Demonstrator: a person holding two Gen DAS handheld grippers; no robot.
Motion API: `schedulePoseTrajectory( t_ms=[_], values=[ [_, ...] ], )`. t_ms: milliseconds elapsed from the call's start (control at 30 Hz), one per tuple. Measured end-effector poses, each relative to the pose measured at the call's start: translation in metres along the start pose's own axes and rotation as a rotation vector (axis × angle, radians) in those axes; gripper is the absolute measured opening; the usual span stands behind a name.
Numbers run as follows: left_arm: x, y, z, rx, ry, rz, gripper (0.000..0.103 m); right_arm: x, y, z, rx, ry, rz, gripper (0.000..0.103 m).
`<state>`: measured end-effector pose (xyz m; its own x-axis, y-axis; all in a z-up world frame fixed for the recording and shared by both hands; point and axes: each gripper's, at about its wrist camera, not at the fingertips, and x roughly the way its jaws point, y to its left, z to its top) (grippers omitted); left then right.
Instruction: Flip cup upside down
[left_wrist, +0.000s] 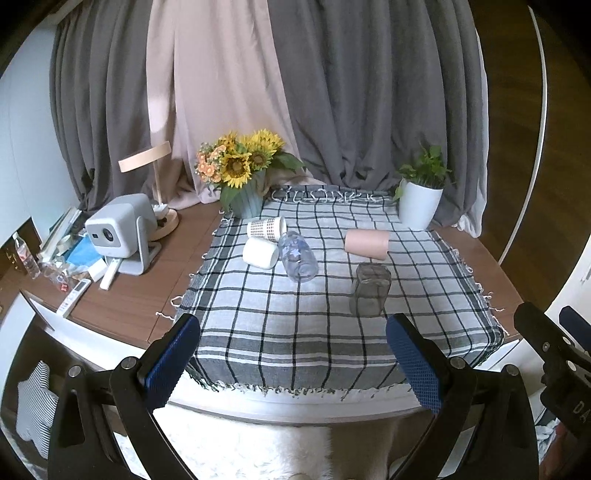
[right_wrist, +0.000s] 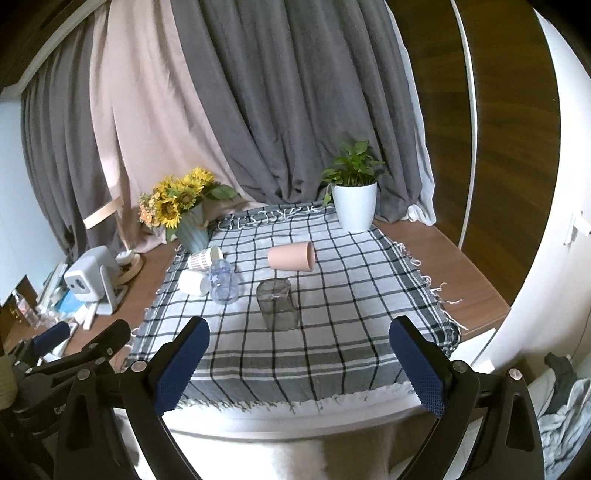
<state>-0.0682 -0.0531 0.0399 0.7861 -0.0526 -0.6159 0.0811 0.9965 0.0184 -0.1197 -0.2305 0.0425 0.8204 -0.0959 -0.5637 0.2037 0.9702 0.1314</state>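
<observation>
Several cups sit on the checked cloth (left_wrist: 295, 332). A grey glass tumbler (left_wrist: 370, 291) (right_wrist: 277, 303) stands mouth down near the middle. A pink cup (left_wrist: 366, 243) (right_wrist: 291, 256) lies on its side behind it. A clear bluish cup (left_wrist: 297, 256) (right_wrist: 223, 280), a white cup (left_wrist: 260, 252) (right_wrist: 194, 282) and a dotted paper cup (left_wrist: 266, 228) (right_wrist: 204, 258) lie on their sides at the left. My left gripper (left_wrist: 293, 363) is open and empty over the table's near edge. My right gripper (right_wrist: 299, 369) is open and empty beside it, also near the front edge.
A sunflower vase (left_wrist: 243, 173) and a white potted plant (left_wrist: 421, 199) stand at the cloth's back corners. A small projector (left_wrist: 122, 229), a lamp (left_wrist: 159, 192) and remotes clutter the brown table's left side (left_wrist: 140, 295). Curtains hang behind.
</observation>
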Motion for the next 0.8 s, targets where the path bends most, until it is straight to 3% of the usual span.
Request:
schedulePoseTrajectory(
  t_ms=[800],
  values=[
    [-0.0018, -0.0075, 0.0004, 0.039, 0.001, -0.019, 0.103, -0.0028, -0.0052, -0.0008, 0.021, -0.005, 0.001, 0.098]
  ],
)
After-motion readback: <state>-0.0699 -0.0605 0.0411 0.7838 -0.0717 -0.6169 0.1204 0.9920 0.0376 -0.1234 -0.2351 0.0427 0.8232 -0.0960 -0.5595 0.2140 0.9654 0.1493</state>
